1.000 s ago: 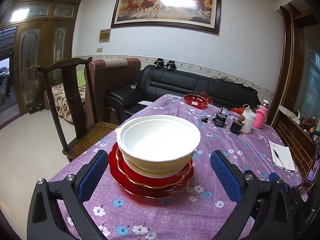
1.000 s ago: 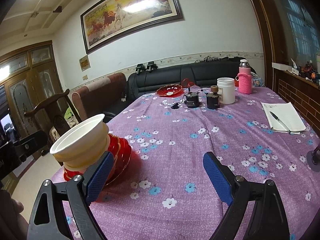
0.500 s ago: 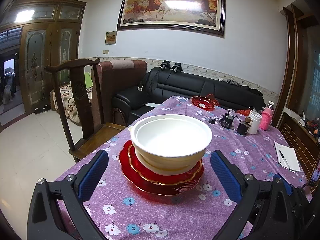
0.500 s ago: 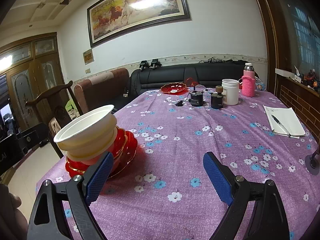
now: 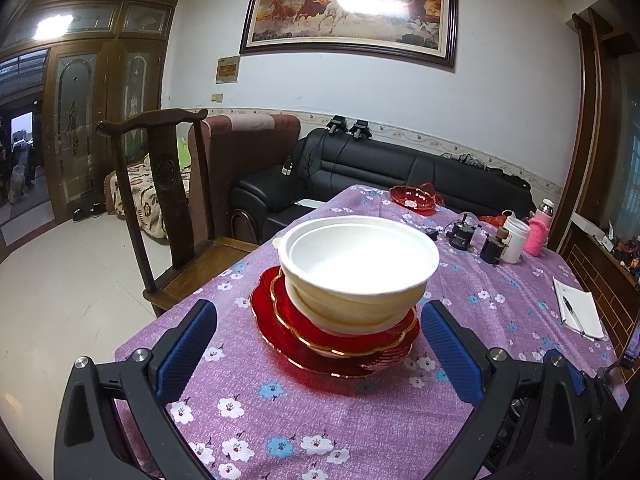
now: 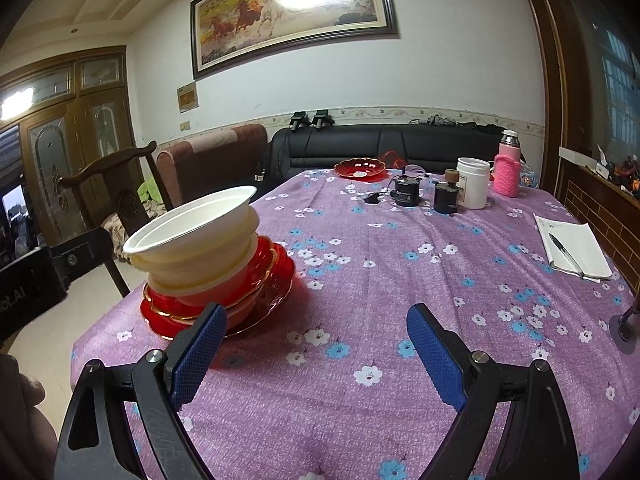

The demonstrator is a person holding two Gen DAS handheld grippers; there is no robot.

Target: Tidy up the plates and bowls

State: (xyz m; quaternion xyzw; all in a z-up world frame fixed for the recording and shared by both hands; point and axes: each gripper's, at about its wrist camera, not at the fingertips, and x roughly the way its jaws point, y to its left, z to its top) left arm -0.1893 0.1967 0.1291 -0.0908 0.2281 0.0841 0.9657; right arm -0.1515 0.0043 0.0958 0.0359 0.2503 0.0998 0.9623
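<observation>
While white bowls (image 5: pixel 357 270) sit nested atop red plates (image 5: pixel 316 344) on the bench (image 5: pixel 400 420), both claws hang released. Left claw (image 5: pixel 319 354) faces the stack; right claw (image 6: pixel 316 354) grips nothing.

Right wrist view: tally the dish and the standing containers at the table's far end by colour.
Red: 1, the scalloped red dish
Black: 2, a squat black cylinder and a brown-capped black cylinder
White: 1, the white plastic jar
Pink: 1, the pink-sleeved bottle
Total: 5
</observation>
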